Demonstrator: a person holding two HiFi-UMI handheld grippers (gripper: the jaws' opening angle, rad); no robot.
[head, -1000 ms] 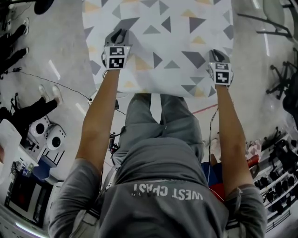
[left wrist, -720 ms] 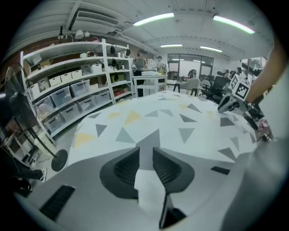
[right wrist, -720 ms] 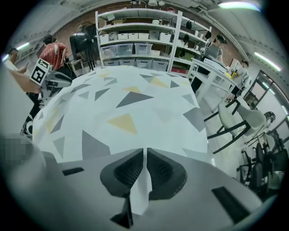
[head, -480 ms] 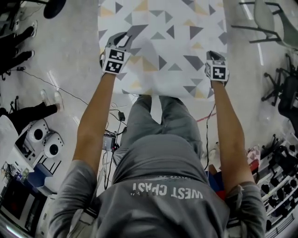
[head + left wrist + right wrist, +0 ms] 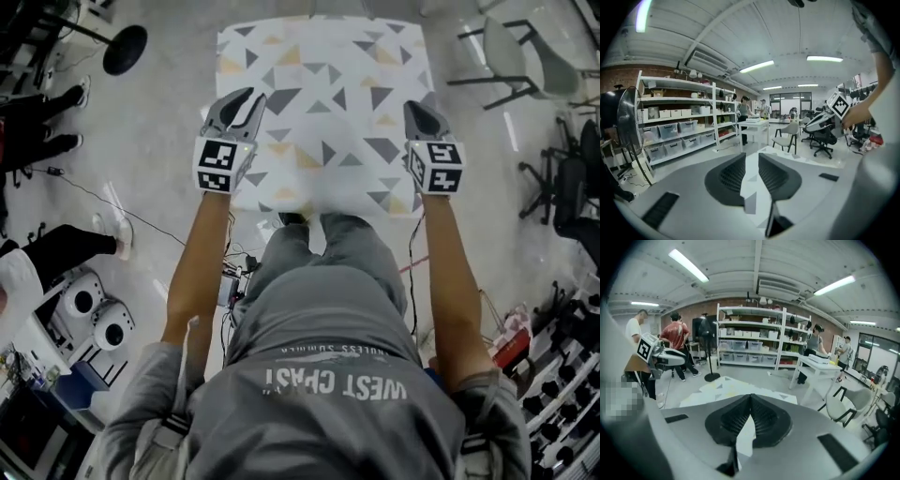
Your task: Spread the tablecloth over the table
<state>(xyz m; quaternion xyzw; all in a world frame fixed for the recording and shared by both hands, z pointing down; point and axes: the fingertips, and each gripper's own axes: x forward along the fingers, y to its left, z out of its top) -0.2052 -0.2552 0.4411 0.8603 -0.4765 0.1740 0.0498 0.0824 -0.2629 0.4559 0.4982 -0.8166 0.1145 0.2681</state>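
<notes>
Tablecloth (image 5: 319, 103), white with grey and yellow triangles, fills the upper centre of the head view. It is stretched out flat ahead of the person, and its near edge runs straight across from one gripper to the other. The left gripper (image 5: 248, 97) sits at the near left corner and the right gripper (image 5: 412, 108) at the near right corner. The arms are out and well apart, which I judge is what keeps that edge taut and lets the sheet go out square instead of bunching.

In the right gripper view the jaws meet at the tips, with a slip of white cloth nipped between them lower down, so that corner is firmly held. In the left gripper view the jaws stand a little apart. Patterned cloth fills the gap and a grey fold hangs at their base, so they look closed on a thicker bunch of the same sheet.

The desk itself cannot be made out, as no edge or leg shows anywhere round the sheet. Whether the cloth already rests on it or hangs above it is unclear. The far edge lies close to the top of the frame, and the person's legs (image 5: 319, 253) hide the floor just below the near edge
</notes>
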